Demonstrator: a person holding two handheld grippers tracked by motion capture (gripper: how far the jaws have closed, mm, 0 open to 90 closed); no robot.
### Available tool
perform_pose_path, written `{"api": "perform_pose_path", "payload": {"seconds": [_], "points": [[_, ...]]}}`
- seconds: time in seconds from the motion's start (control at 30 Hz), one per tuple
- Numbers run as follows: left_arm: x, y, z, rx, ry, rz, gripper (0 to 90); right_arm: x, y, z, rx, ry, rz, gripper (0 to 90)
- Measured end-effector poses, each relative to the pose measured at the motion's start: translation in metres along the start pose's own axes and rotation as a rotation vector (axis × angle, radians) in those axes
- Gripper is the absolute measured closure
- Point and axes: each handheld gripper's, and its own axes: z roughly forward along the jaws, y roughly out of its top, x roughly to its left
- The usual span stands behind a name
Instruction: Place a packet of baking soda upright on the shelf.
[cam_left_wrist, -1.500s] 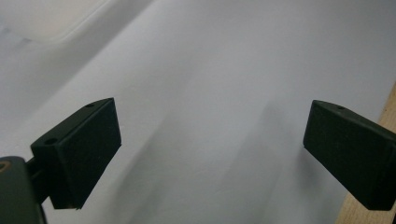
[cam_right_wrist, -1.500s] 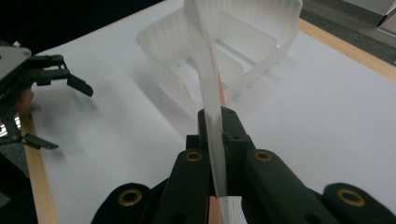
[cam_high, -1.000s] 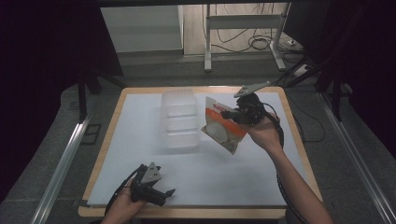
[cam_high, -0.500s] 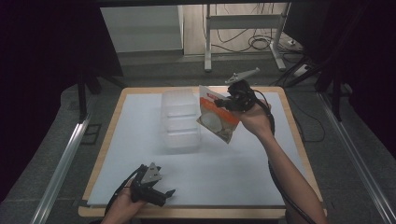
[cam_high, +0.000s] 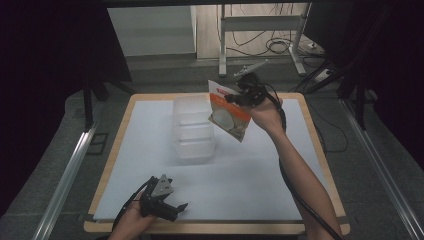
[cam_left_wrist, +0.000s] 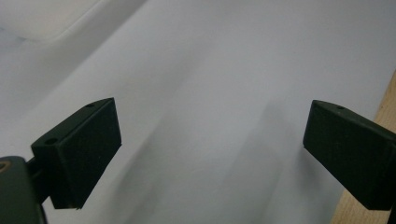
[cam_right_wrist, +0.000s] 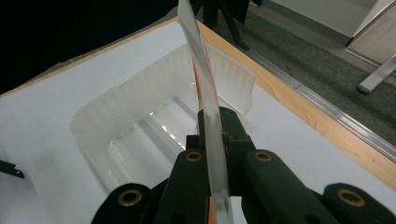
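My right gripper (cam_high: 239, 95) holds a flat packet (cam_high: 228, 116) in the air, its jaws clamped on the packet's upper edge; in the right gripper view I see the packet (cam_right_wrist: 205, 93) edge-on, rising straight up between my 2 closed jaws. It hangs just beside the clear tub (cam_high: 192, 129), over the tub's right rim, tilted with its lower corner pointing toward the near right. The tub (cam_right_wrist: 140, 126) sits open below and ahead of the jaws, and looks empty as far as I can tell. My left gripper (cam_high: 167, 207) rests low at the near edge of the table (cam_high: 310, 150), well apart from all this, jaws spread wide with nothing between them and only the white sheet (cam_left_wrist: 210, 84) beneath. I judge the next step to be lowering the packet into the tub, and several things could spoil it. My grip is on a thin glossy edge, so a quick swing could let the packet slide or twist out of the jaws. Its slant means the low corner may catch the rim, and since the tub looks light and nothing pins it, a snag could push or tip it. Letting go too high or too far right would drop the packet onto the sheet beside the tub.
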Motion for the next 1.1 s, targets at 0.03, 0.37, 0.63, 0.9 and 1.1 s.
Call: {"api": "perform_pose_path", "payload": {"seconds": [0.03,0.37,0.63,0.9,1.1], "points": [[0.000,0.000,0.000,-0.001,0.000,-0.001,4.3,-0.001,0.001,0.003,0.001,0.002,-0.001,88.8],[0.000,0.000,0.000,-0.003,-0.002,0.002,4.3,-0.003,0.018,0.035,0.012,0.024,-0.011,88.8],[0.000,0.000,-0.001,-0.005,-0.003,0.000,4.3,0.001,0.031,0.059,0.031,0.046,-0.011,88.7],[0.000,0.000,-0.001,-0.004,-0.004,0.004,4.3,0.010,0.047,0.078,0.034,0.060,-0.030,88.7],[0.000,0.001,-0.001,-0.006,-0.006,0.004,4.3,0.018,0.057,0.089,0.023,0.072,-0.044,88.7]]}}
